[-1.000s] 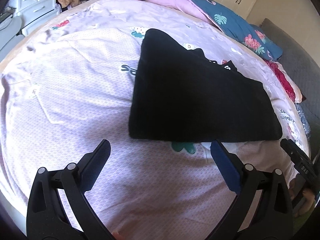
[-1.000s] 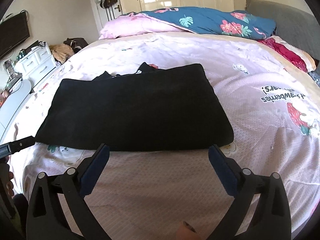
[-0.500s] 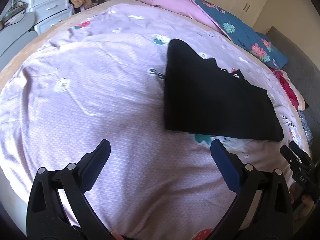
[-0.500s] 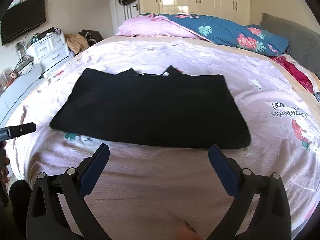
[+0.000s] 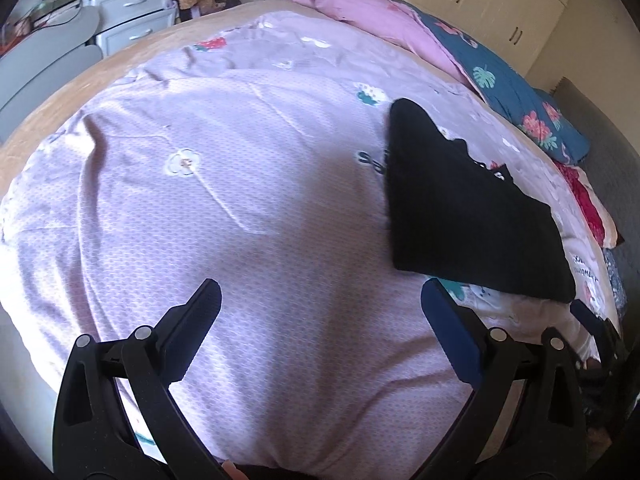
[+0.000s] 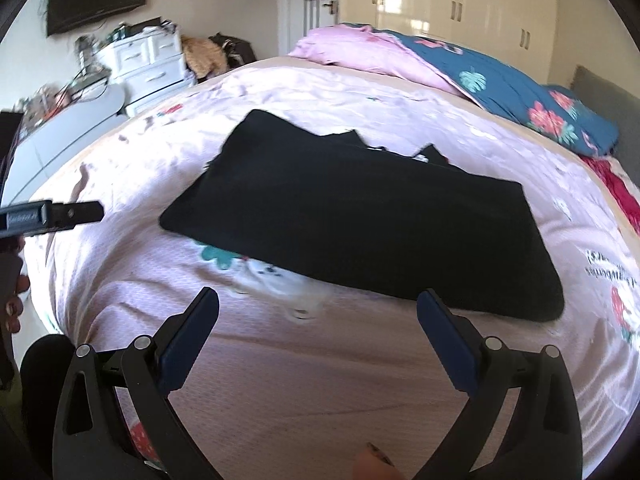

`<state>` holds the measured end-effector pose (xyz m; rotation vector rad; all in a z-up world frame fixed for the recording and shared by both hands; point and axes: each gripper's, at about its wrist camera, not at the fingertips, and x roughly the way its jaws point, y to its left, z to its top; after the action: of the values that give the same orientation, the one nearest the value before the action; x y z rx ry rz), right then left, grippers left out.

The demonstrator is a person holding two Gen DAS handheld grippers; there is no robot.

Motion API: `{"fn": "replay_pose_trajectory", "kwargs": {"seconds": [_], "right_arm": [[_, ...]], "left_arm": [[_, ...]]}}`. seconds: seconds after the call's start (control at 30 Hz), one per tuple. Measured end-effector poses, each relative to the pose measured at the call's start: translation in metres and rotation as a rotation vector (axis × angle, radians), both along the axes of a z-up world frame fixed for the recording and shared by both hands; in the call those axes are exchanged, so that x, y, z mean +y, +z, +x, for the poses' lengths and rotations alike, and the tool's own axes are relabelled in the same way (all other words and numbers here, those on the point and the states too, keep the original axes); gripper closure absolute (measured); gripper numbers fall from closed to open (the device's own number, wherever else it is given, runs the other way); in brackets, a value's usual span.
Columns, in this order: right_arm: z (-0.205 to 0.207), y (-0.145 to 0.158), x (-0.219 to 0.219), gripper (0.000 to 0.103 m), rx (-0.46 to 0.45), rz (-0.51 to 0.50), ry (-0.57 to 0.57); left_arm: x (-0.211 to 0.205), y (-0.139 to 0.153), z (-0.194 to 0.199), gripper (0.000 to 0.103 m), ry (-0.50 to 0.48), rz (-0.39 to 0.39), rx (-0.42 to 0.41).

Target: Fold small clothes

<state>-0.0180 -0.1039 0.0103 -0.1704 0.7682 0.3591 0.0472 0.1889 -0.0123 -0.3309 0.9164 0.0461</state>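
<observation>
A black garment (image 5: 460, 208) (image 6: 360, 220) lies folded flat as a long rectangle on the pink bedspread (image 5: 240, 208) (image 6: 320, 380). My left gripper (image 5: 320, 304) hovers open over bare bedspread, to the left of the garment's near corner, holding nothing. My right gripper (image 6: 318, 308) is open too, just short of the garment's near edge, nothing between its fingers. The tip of the left gripper (image 6: 52, 216) shows at the left edge of the right wrist view, and part of the right gripper (image 5: 596, 328) shows at the far right of the left wrist view.
A pink pillow (image 6: 352, 48) and a blue flowered quilt (image 6: 520, 92) lie at the head of the bed. White drawers (image 6: 144, 60) and a grey surface (image 5: 48, 60) stand left of the bed. A person's hand (image 6: 14, 300) is at the left edge.
Both grippers have drawn back from the garment and swung left, so it now sits farther off and to the right in the left wrist view. Both stayed open.
</observation>
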Motion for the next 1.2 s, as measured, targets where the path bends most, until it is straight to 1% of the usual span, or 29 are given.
{"fn": "replay_pose_trajectory", "kwargs": {"seconds": [0.1, 0.2, 0.27, 0.43, 0.57, 0.8, 0.97, 1.2], "right_arm": [[-0.001, -0.002, 0.019, 0.004, -0.011, -0.028, 0.035], [0.001, -0.006, 0.037, 0.004, -0.026, -0.064, 0.067], [0.003, -0.010, 0.047, 0.004, -0.031, -0.094, 0.081], [0.012, -0.024, 0.068, 0.004, -0.029, -0.161, 0.114], [0.019, -0.032, 0.082, 0.004, -0.042, -0.205, 0.132], [0.033, -0.042, 0.097, 0.004, -0.042, -0.218, 0.146], [0.046, -0.050, 0.108, 0.004, -0.045, -0.257, 0.147], [0.066, -0.056, 0.120, 0.004, -0.056, -0.277, 0.147]], "left_arm": [[0.008, -0.001, 0.003, 0.009, 0.022, 0.011, 0.003], [0.015, 0.000, 0.008, 0.009, 0.041, 0.004, 0.003], [0.017, 0.002, 0.012, 0.009, 0.048, 0.003, -0.002], [0.014, 0.005, 0.024, 0.009, 0.051, 0.035, -0.007], [0.012, 0.004, 0.034, 0.009, 0.050, 0.035, -0.005], [0.006, -0.001, 0.052, 0.009, 0.043, 0.039, 0.008], [0.005, -0.005, 0.064, 0.009, 0.047, 0.038, 0.015], [0.005, -0.012, 0.083, 0.009, 0.049, 0.030, 0.026]]}}
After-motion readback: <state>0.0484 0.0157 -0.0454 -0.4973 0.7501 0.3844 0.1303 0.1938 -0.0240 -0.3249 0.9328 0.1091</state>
